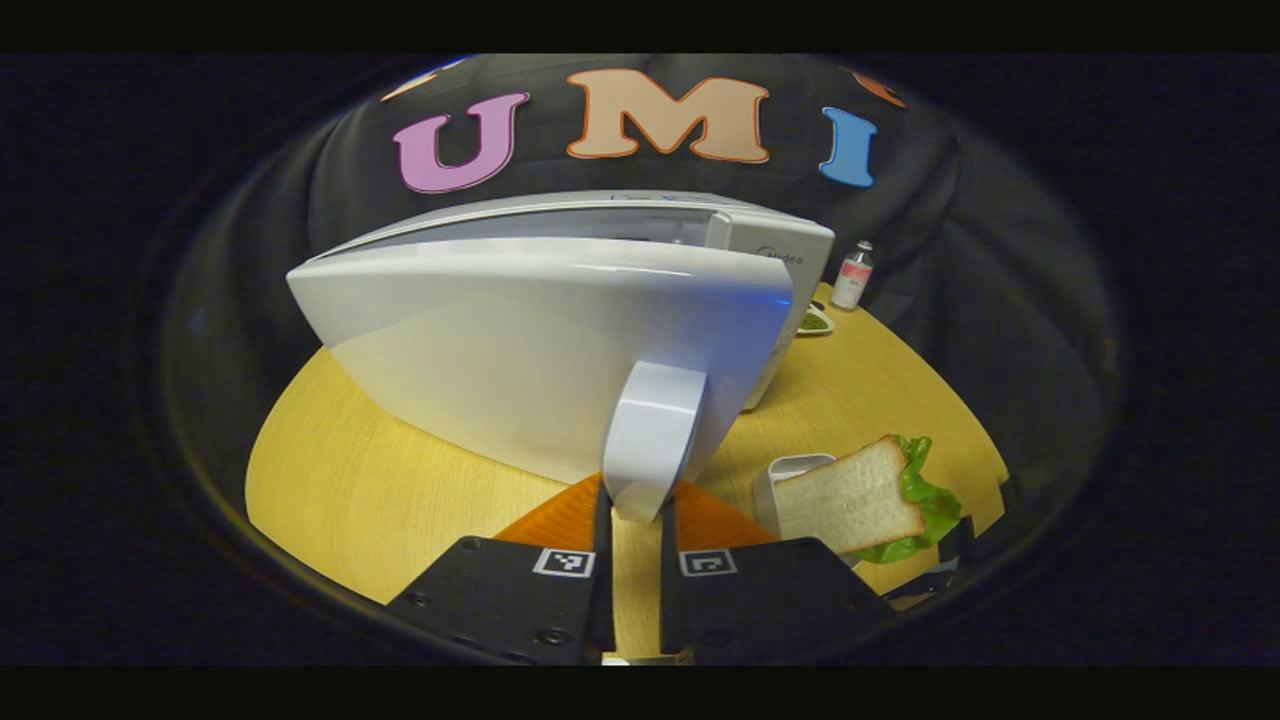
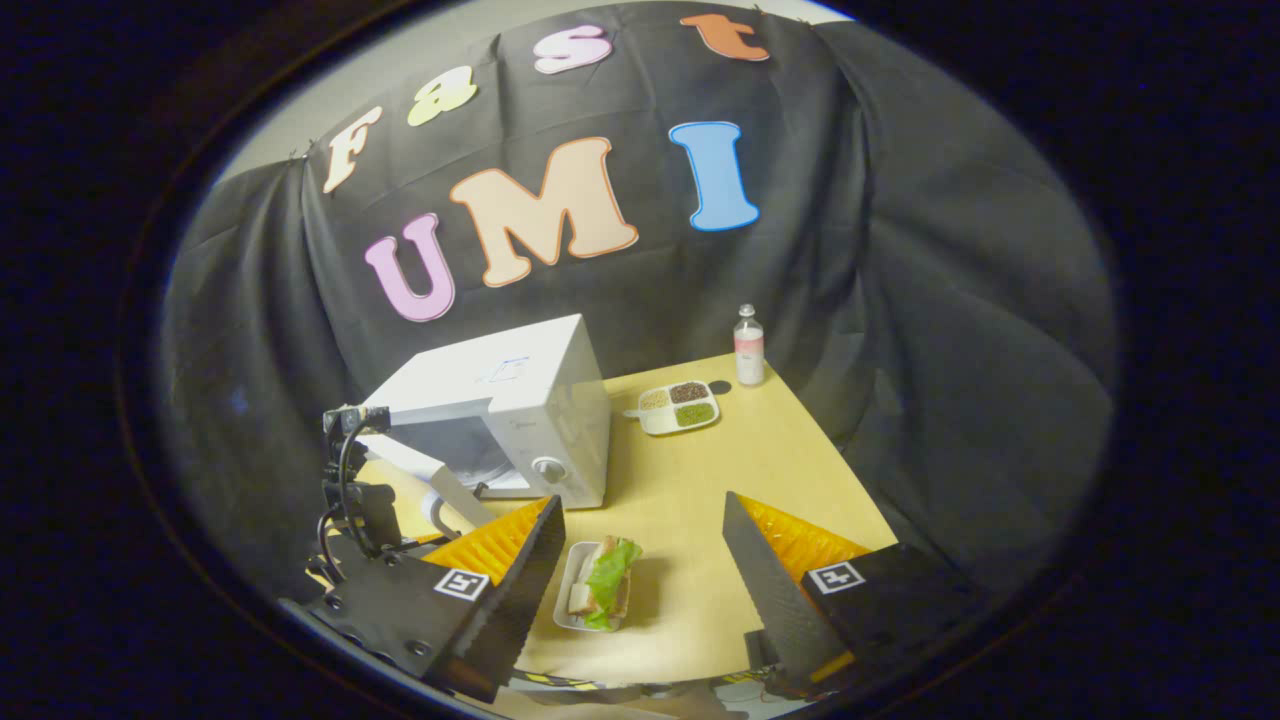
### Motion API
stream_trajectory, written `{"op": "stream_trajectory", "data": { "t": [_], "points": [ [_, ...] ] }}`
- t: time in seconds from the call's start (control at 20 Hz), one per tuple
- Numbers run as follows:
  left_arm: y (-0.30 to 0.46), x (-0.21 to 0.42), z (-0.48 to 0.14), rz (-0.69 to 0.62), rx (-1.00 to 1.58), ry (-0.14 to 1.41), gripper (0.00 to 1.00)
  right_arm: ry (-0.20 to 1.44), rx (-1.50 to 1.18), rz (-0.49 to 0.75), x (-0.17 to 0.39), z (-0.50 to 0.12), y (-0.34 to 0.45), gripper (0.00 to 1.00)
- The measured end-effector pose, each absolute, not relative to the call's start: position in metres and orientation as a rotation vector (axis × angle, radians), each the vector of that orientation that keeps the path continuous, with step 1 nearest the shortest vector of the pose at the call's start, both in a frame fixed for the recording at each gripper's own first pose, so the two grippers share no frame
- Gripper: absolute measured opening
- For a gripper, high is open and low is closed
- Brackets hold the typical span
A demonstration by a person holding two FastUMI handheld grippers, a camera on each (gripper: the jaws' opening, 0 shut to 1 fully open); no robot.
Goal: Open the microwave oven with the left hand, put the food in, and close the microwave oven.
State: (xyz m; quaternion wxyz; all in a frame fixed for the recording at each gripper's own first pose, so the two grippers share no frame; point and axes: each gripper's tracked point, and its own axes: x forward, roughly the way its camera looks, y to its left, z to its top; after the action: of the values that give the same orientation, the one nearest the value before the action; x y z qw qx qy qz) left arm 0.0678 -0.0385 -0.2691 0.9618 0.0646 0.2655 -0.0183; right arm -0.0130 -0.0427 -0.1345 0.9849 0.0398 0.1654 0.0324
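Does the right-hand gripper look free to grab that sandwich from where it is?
Probably yes. The right gripper hangs above the sandwich with its jaws spread wide, and nothing lies between them. The left gripper is busy on the microwave door handle, off to the side.

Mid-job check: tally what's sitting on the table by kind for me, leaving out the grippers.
Microwave oven, door swung open: 1
Sandwich in its small white tray: 1
Divided dish of grains or beans: 1
Small bottle: 1
Total: 4, counting the sandwich and its tray as one
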Motion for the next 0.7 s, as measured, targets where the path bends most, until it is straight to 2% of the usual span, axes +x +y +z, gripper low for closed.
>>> {"op": "stream_trajectory", "data": {
  "t": [0.05, 0.1, 0.15, 0.2, 0.3, 0.35, 0.4, 0.45, 0.5, 0.55, 0.7],
  "points": [
    [-0.035, 0.063, -0.269, -0.017, 0.114, 0.539, 0.18, 0.34, 0.073, 0.084, -0.012, -0.136, -0.042, 0.99],
    [-0.031, 0.057, -0.269, 0.003, 0.088, 0.538, 0.19, 0.346, 0.068, 0.103, -0.012, -0.137, -0.041, 0.93],
    [-0.027, 0.052, -0.268, 0.024, 0.061, 0.533, 0.24, 0.349, 0.062, 0.123, -0.01, -0.137, -0.041, 0.92],
    [-0.021, 0.047, -0.269, 0.054, 0.042, 0.527, 0.22, 0.351, 0.058, 0.141, -0.009, -0.138, -0.041, 0.93],
    [-0.007, 0.035, -0.266, 0.118, 0.024, 0.52, 0.3, 0.356, 0.058, 0.179, -0.006, -0.138, -0.04, 0.93],
    [0.0, 0.029, -0.265, 0.148, 0.017, 0.512, 0.4, 0.362, 0.061, 0.202, -0.004, -0.138, -0.038, 0.93],
    [0.004, 0.025, -0.262, 0.177, 0.007, 0.503, 0.45, 0.368, 0.063, 0.226, -0.003, -0.141, -0.035, 0.93],
    [0.009, 0.021, -0.259, 0.202, -0.001, 0.492, 0.61, 0.372, 0.063, 0.249, -0.003, -0.142, -0.034, 0.93],
    [0.015, 0.017, -0.256, 0.228, -0.007, 0.477, 0.66, 0.376, 0.055, 0.267, -0.002, -0.144, -0.033, 0.9],
    [0.02, 0.014, -0.253, 0.246, -0.012, 0.465, 0.75, 0.386, 0.042, 0.275, 0.0, -0.147, -0.034, 0.89],
    [0.032, 0.003, -0.251, 0.285, -0.04, 0.436, 0.86, 0.398, 0.019, 0.284, -0.002, -0.153, -0.037, 0.89]
  ]
}}
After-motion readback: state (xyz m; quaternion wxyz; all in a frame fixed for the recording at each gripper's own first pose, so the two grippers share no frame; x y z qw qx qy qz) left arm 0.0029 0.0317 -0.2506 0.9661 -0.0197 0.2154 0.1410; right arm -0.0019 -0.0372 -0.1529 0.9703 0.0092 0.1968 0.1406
